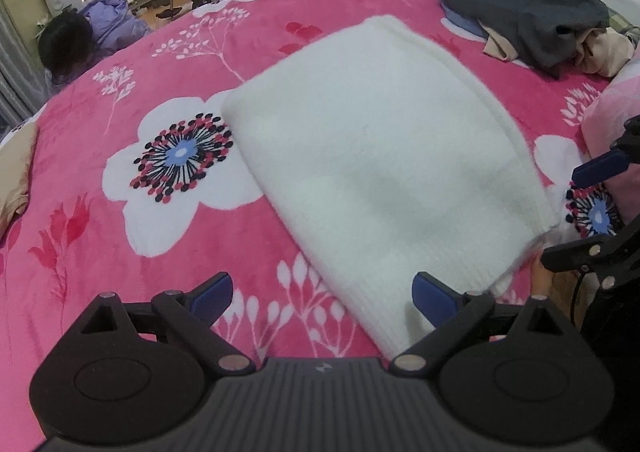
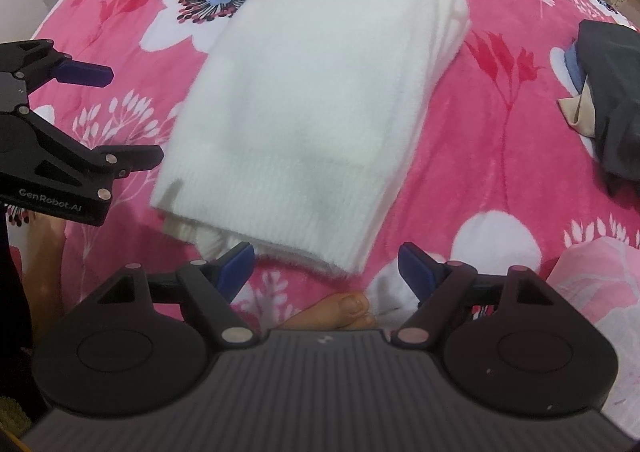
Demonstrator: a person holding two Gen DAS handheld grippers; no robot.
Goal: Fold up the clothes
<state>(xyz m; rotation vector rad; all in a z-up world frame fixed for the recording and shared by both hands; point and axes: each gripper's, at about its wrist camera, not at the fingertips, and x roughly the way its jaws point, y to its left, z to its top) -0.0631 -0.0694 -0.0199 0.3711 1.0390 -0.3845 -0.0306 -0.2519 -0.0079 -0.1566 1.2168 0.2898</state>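
One white knit garment (image 2: 308, 107), folded, fuzzy, ribbed hem, both grippers (image 1: 322, 300) (image 2: 326, 272) spread wide, empty

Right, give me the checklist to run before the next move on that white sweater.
1. White sweater folded into a compact rectangle: ok.
2. Left gripper open and holding nothing: ok.
3. Right gripper open and holding nothing: ok.
4. Sweater's left near corner tidy: not ok, loose layers stick out beneath.
5. Space on the pink floral blanket between the sweater and the dark clothes pile: ok.
6. Bare toes clear of the right gripper: not ok, directly below it.
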